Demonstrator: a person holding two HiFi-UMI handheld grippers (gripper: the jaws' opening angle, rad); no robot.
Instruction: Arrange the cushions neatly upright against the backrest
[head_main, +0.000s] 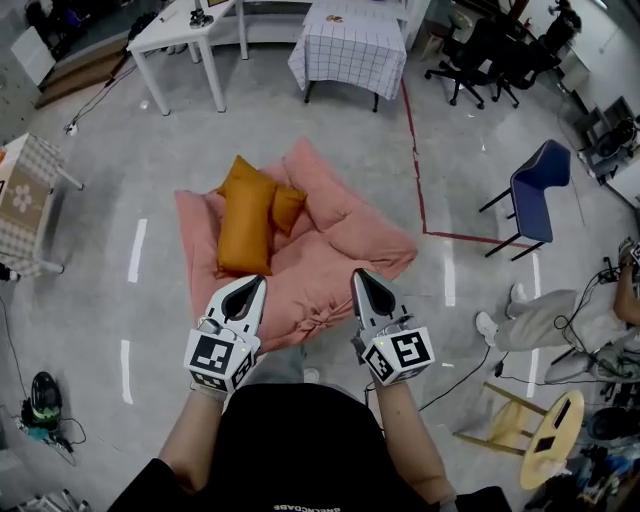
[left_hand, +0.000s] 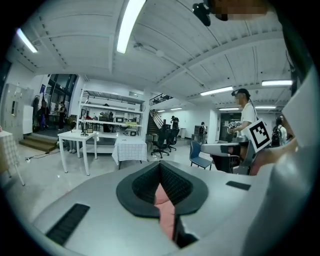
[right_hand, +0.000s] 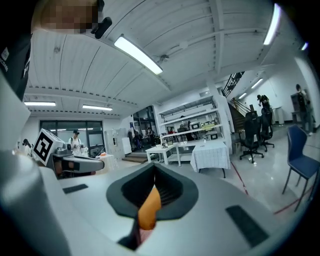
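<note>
A pink floor sofa (head_main: 345, 235) lies spread out on the concrete floor. On its left part a long orange cushion (head_main: 246, 222) lies flat, and a smaller orange cushion (head_main: 289, 208) rests against it. My left gripper (head_main: 258, 281) hovers over the sofa's near edge, shut and empty. My right gripper (head_main: 361, 274) is level with it to the right, also shut with nothing held. In the left gripper view, the left gripper (left_hand: 161, 164) shows pink fabric through the slit below its closed jaws. In the right gripper view, the right gripper (right_hand: 153, 175) shows orange and pink there.
A white table (head_main: 190, 30) and a checked-cloth table (head_main: 350, 50) stand beyond the sofa. A blue chair (head_main: 537, 185) and a red floor line (head_main: 416, 150) are to the right. A seated person (head_main: 560, 320) and a yellow stool (head_main: 545, 440) are at near right. A small cloth-covered table (head_main: 25, 200) stands left.
</note>
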